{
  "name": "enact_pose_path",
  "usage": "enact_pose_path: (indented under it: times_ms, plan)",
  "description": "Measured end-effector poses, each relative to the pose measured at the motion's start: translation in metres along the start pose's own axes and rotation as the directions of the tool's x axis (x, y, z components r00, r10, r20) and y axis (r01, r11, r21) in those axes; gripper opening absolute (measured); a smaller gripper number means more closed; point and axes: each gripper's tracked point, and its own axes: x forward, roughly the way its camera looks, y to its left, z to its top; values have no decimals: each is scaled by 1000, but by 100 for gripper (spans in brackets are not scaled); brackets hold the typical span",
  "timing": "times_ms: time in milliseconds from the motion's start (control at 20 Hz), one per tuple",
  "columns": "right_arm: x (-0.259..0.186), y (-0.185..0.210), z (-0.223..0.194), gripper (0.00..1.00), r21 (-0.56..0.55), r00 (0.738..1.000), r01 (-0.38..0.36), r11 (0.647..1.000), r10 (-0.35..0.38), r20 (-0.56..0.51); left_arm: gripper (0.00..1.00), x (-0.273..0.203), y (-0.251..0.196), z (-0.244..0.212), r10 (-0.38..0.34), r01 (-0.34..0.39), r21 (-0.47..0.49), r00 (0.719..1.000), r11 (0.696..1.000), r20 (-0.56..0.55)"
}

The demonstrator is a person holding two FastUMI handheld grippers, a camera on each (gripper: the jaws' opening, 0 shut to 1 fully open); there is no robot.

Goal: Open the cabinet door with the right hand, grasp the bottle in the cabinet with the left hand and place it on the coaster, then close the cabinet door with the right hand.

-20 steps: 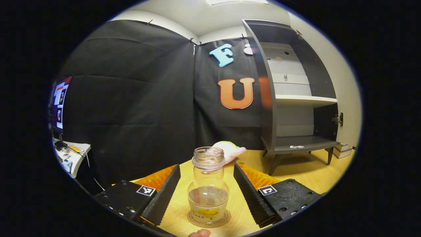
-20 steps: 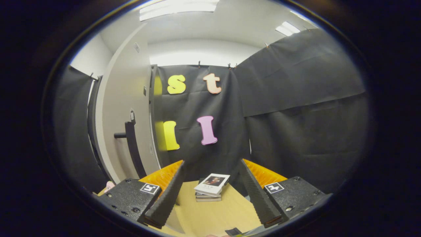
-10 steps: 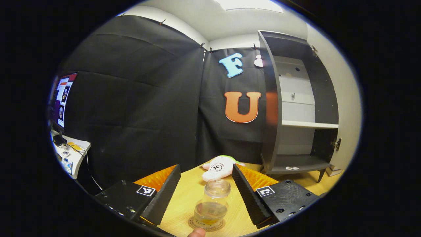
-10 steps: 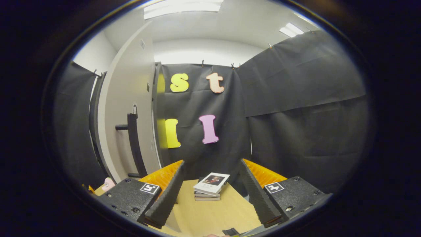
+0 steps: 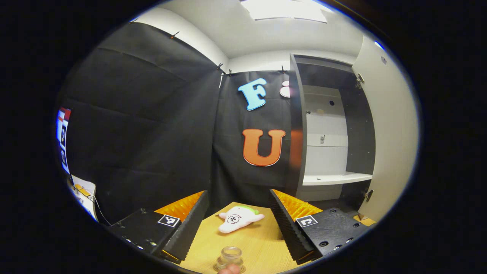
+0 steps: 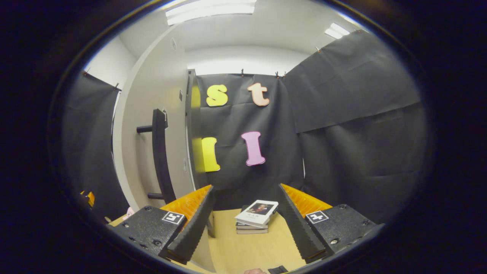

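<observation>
Bottle (image 5: 231,255) stands free on the coaster (image 5: 218,267), your left gripper (image 5: 239,222) and right gripper (image 6: 245,220) both spread, empty; cabinet door (image 6: 152,125) unclosed.

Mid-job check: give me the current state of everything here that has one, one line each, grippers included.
left gripper: open, holding nothing
right gripper: open, holding nothing
bottle: upright on the table, no cap, released
cabinet: open, its visible shelf bare
cabinet door: swung open, handle untouched
plush toy: lying on the table
books: stacked, closed
</observation>
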Motion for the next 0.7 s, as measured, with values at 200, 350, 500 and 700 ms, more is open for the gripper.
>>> enact_pose_path:
  times_ms: [200,350,500,700]
  plan:
    - [-1,9,0,100,35,1000,-25,999,26,-8,95,1,-36,15,-66,70,102,997,992,-48]
    - [-3,5,1,100,5,1000,-25,1000,25,-17,95,-9,-66,23,-136,142,82,988,987,-73]
    - [-2,3,2,98,-29,999,-39,999,38,-17,95,-18,-92,25,-177,184,82,981,979,-80]
    - [-3,11,0,98,-38,996,-86,996,85,-24,95,-29,-123,23,-248,256,86,964,963,-95]
